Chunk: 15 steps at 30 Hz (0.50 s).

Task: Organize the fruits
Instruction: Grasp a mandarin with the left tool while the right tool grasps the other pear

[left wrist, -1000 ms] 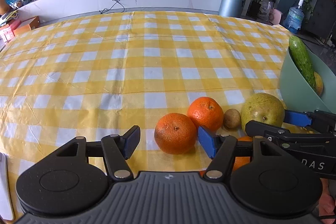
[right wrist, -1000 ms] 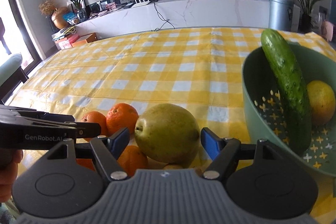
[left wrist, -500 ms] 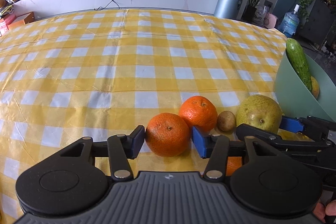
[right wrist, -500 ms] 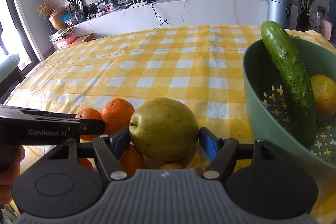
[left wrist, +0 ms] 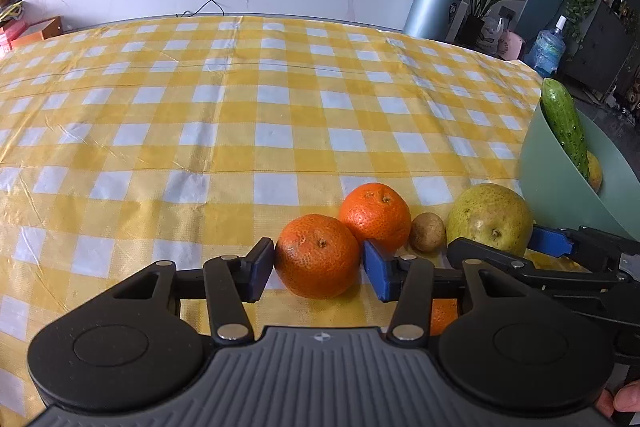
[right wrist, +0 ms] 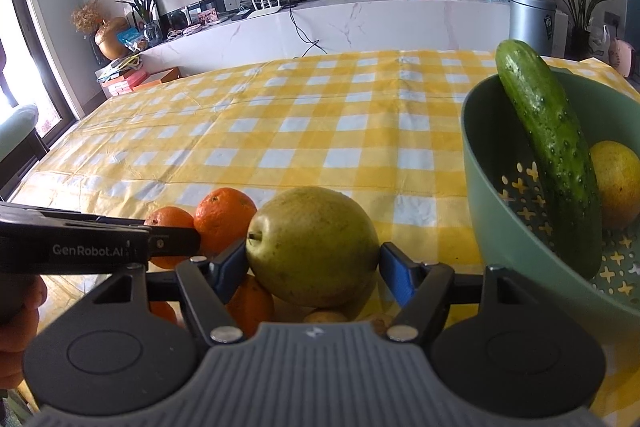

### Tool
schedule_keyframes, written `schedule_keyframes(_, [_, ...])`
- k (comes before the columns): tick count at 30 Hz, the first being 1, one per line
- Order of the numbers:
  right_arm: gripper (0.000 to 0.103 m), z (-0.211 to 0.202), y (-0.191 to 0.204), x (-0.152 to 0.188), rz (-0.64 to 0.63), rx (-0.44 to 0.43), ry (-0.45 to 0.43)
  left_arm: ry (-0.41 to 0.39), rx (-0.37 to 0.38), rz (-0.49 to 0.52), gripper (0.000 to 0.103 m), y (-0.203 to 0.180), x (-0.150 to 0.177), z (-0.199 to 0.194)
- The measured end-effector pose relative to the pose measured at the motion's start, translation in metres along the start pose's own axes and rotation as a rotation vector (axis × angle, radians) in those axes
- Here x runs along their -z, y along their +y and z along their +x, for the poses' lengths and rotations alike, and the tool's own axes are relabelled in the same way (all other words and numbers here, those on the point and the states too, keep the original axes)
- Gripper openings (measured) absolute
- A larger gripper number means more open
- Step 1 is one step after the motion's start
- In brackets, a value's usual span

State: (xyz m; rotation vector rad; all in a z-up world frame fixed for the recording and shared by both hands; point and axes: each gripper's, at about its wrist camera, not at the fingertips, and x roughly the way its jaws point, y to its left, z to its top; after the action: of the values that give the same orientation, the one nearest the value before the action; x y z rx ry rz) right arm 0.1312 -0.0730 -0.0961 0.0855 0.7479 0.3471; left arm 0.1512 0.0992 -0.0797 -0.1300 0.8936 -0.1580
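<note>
gripping on both sides: left hand-held gripper [left wrist: 318, 267] has its pads touching the near orange [left wrist: 317, 255], which sits on the desk [left wrist: 200, 131]. right hand-held gripper [right wrist: 314, 265] is clamped on the pear [right wrist: 312, 246], pads against both flanks.

second orange [left wrist: 375, 211] sits just behind the held one, touching it. small brown fruit [left wrist: 428, 231] is wedged between that orange and the pear. a third orange [right wrist: 250, 303] shows under the right gripper's left finger, mostly hidden.

green bowl [right wrist: 492, 195] sits at the desk's right side, its wall near the pear. cucumber [right wrist: 548, 155] leans on the rim, tip sticking above the edge, with a yellow fruit [right wrist: 618, 183] behind it inside.

the two grippers are crowded: in the right wrist view the left one's arm crosses in front of the oranges, just beside the right one's left finger. tight gap there.

open room: checked cloth is bare to the left and far side of the fruit cluster, all the way to the far desk edge. a fingertip [left wrist: 626, 401] shows at lower right of the left view.
</note>
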Motion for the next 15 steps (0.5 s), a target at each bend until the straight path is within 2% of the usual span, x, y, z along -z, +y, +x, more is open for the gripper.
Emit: schedule_keyframes(15, [0.068,-0.0019,0.0017,-0.0005,-0.011,0.006,-0.009,-0.017,-0.003,-0.029,0.051,0.0019,-0.0004,-0.0066])
